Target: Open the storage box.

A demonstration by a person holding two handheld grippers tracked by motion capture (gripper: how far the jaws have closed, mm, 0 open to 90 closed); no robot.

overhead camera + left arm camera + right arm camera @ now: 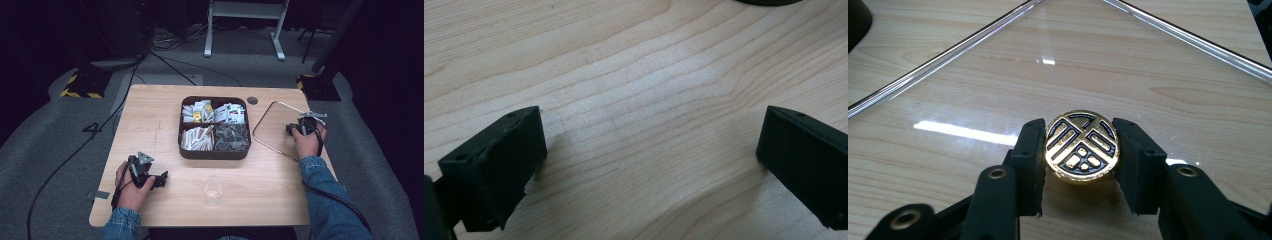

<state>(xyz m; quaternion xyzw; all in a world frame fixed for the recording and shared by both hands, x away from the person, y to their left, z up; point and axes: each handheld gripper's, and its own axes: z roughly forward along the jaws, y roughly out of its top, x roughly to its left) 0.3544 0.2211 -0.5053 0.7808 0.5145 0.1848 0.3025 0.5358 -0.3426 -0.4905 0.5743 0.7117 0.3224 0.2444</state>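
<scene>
I see my right gripper [1082, 150] clamped on a gold knob [1082, 146] atop the clear lid [280, 125], glass barely visible; left gripper [651, 160] open over table [634, 75]; box [215, 152] cut off

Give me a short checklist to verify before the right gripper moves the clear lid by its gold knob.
1. Right gripper closed on the gold knob: ok, both pads press its sides.
2. Knob centred between the jaws: ok in the right gripper view.
3. Clear lid lying flat on the table, apart from the compartment box: ok.
4. Left gripper out of the way: ok, open over bare wood near the table's front left.
5. Clear cup away from the lid's path: ok now, it stands in front of the box.
6. Lid fully free to lift: cannot tell.
</scene>
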